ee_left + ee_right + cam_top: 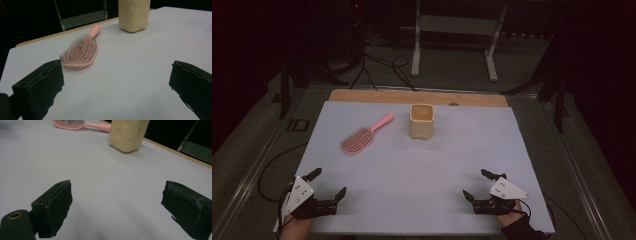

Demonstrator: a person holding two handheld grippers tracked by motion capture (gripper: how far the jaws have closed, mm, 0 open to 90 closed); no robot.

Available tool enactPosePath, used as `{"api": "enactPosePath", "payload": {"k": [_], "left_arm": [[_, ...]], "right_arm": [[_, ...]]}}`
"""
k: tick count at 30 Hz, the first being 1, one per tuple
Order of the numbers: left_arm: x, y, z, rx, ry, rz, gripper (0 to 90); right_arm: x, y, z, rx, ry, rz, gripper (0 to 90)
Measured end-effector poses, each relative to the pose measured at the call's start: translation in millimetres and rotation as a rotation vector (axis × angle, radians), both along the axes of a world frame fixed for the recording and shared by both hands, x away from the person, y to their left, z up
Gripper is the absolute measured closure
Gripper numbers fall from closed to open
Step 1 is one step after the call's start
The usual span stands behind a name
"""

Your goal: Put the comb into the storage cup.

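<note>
A pink hairbrush (pixel 362 136) (pixel 82 51) (pixel 75 124) lies bristles up on the white sheet (pixel 412 170), left of centre, its handle toward a cream cup. That cream cup (pixel 421 121) (pixel 134 15) (pixel 128 134) stands upright near the far edge. My left gripper (pixel 329 183) (pixel 116 82) rests near the front left corner, jaws wide open with nothing between them. At the front right my right gripper (pixel 477 184) (pixel 116 205) is likewise open and empty. Both point toward the far side of the table.
A wooden board edge (pixel 417 96) runs along the far side under the sheet. Beyond it are cables (pixel 382 70) on the floor and a white metal stand (pixel 454 35). Dark surroundings flank the table.
</note>
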State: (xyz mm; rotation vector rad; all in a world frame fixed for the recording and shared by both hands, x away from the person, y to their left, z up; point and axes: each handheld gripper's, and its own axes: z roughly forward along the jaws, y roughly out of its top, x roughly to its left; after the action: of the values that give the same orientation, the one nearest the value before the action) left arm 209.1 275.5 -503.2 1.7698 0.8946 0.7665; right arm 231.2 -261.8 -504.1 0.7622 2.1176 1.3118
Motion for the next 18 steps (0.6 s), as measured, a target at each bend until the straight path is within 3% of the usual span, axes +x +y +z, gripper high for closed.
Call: {"api": "enactPosePath", "payload": {"k": [7,11,12,18], "left_arm": [[2.8,0.9,8.3,0.012,0.01,0.011,0.0],[5.9,4.1,16.5,-0.036,0.024,0.012,0.0],[9.0,4.9,27.1,-0.048,0.038,0.013,0.0],[19.1,1.5,47.1,-0.061,0.081,-0.008,0.0]], "right_arm": [[0.0,0.7,1.2,0.007,-0.007,-0.003,9.0],[0.1,1.3,1.3,0.008,-0.01,-0.001,9.0],[-0.3,2.2,1.8,0.015,-0.013,-0.002,9.0],[-1.2,3.3,3.8,0.029,-0.024,0.007,9.0]]}}
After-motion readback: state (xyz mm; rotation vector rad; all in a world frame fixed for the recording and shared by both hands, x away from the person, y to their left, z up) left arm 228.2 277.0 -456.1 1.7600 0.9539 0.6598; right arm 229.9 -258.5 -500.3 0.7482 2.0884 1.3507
